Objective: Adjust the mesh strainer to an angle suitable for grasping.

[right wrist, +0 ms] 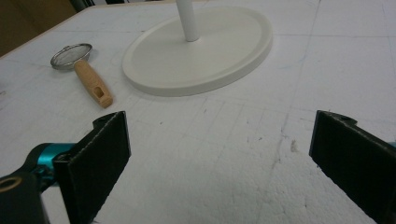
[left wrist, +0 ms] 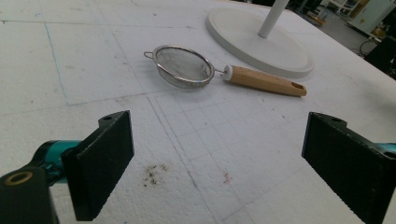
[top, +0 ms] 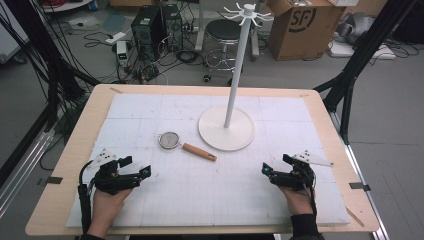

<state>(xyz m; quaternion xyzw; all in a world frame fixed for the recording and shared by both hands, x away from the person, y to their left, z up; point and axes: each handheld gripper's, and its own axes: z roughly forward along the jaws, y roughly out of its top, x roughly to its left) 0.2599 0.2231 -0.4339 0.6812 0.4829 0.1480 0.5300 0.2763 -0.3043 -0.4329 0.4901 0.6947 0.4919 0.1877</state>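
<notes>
The small mesh strainer with its wooden handle lies flat on the white foam worktop just left of centre in the high view, its bowl toward the upper left and the handle running to the lower right, close beside the round base of the white hanging stand but apart from it. The left gripper sits at the lower left and the right gripper at the lower right, each with jaws spread wide and nothing between them; both are well short of the strainer. As I judge it, the likely trouble starts with the grip: the handle is rounded and tapered, so jaws closing off-centre could roll it or skid it toward the stand base. Pinching the thin wire rim instead could tip the bowl up or let it spring free. If the strainer is meant for the pegs at the top of the stand, the tall thin pole may rock when nudged, and the small hole at the handle end leaves little room to miss.
</notes>
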